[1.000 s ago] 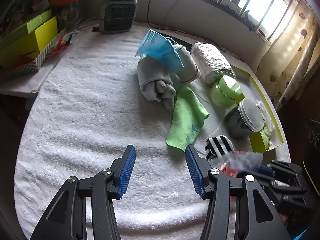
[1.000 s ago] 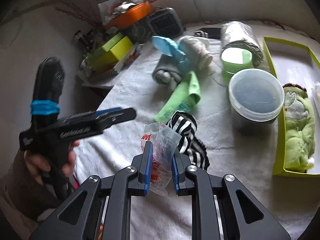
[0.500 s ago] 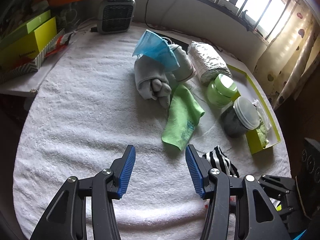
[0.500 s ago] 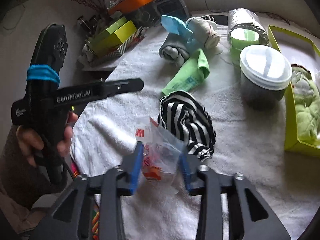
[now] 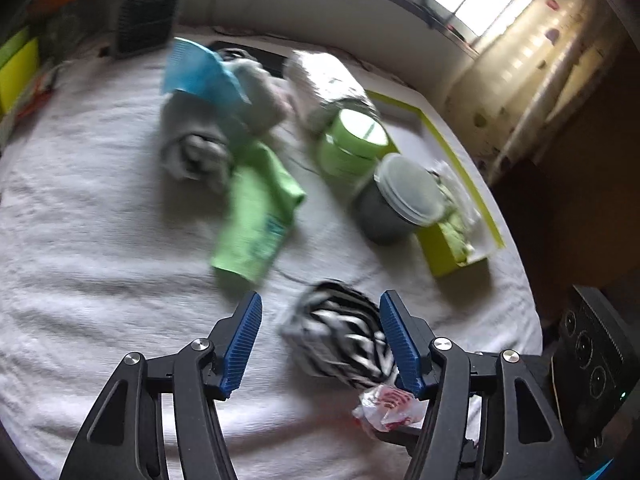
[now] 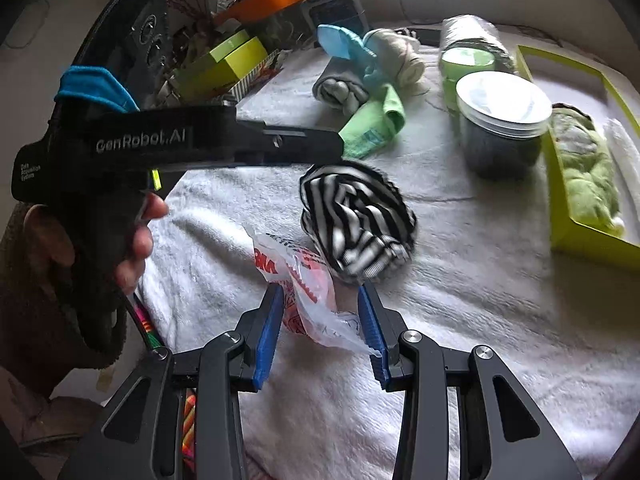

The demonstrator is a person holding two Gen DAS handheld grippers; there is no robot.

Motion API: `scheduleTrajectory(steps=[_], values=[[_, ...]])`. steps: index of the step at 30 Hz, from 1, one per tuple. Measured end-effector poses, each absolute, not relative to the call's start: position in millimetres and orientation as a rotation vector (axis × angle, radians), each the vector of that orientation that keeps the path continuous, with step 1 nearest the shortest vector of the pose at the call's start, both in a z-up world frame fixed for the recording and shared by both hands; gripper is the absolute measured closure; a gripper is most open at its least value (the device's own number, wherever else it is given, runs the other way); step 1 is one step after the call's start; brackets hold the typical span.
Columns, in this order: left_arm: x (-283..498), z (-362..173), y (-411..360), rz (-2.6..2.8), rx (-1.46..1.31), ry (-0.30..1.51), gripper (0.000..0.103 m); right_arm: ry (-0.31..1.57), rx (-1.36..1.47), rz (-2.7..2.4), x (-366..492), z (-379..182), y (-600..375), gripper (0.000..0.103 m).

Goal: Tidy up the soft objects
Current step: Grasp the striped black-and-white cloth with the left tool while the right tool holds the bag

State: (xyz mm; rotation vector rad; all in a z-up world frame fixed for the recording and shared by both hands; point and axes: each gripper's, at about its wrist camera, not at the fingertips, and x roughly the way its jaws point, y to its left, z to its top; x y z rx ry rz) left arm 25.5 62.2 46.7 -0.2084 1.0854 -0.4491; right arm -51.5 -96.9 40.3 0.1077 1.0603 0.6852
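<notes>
Left gripper point(image 5: 320, 338) pitched down over the white towel point(image 5: 100, 248), held in a person's hand point(image 6: 136, 236) on a black handle reading "GenRobot.AI". Jaws wide, have just been opening further. Nothing pressed by the pads. Striped black-and-white cloth point(image 5: 344, 340) sits between the fingers, closer to the right one; contact can't be judged through the blur.

Ahead of the left fingertips: green cloth point(image 5: 256, 220), then a grey rolled glove point(image 5: 192, 140) with a blue face mask point(image 5: 200, 70) on top.

Right gripper point(image 6: 322, 320) also angled down. Jaws part-open after opening from a tight grip, now steady. Clear plastic packet point(image 6: 304, 292) with red print lies between the fingers, against the left pad and reaching the right one, not squeezed. Red "3M" readable on it. Striped cloth just beyond the right fingertip, touching the packet.

Further right of the fingers: grey jar with a clear lid point(image 6: 500, 120), green tub point(image 6: 466, 60) behind it, then a yellow-green tray point(image 6: 592, 240) holding a green plush item point(image 6: 584, 172).

Surface is towel-covered. Window with a spotted curtain point(image 5: 552, 52) at the far right. Small heater point(image 5: 146, 12) and yellow-green boxes point(image 6: 228, 64) at the far left.
</notes>
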Motion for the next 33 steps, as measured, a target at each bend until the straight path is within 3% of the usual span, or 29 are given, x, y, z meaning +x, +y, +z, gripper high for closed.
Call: scheduleTrajectory(steps=[4, 9, 21, 23, 28, 33], values=[[28.1, 39.9, 51.2, -0.458, -0.181, 1.12, 0.042, 1.057, 0.123, 0.677, -52.7, 40.4, -101.8, 0.075], [32.9, 25.2, 45.7, -0.424, -0.149, 1.171, 0.042, 1.047, 0.134, 0.668, -56.4, 43.7, -109.7, 0.082], [35.9, 9.5, 28.6, -0.372, -0.104, 1.206, 0.043, 1.025, 0.206, 0.58, -65.7, 52.0, -149.2, 0.084], [34.8, 9.7, 26.1, -0.351, -0.077, 1.2, 0.053, 1.019, 0.224, 0.571, -67.1, 54.1, -154.2, 0.084], [29.3, 9.1, 15.0, -0.327, 0.016, 1.182, 0.089, 1.011, 0.269, 0.526, -66.4, 54.7, -168.1, 0.084], [30.1, 10.1, 18.9, -0.324, -0.006, 1.175, 0.093, 1.004, 0.279, 0.5, -65.7, 57.1, -174.6, 0.084]])
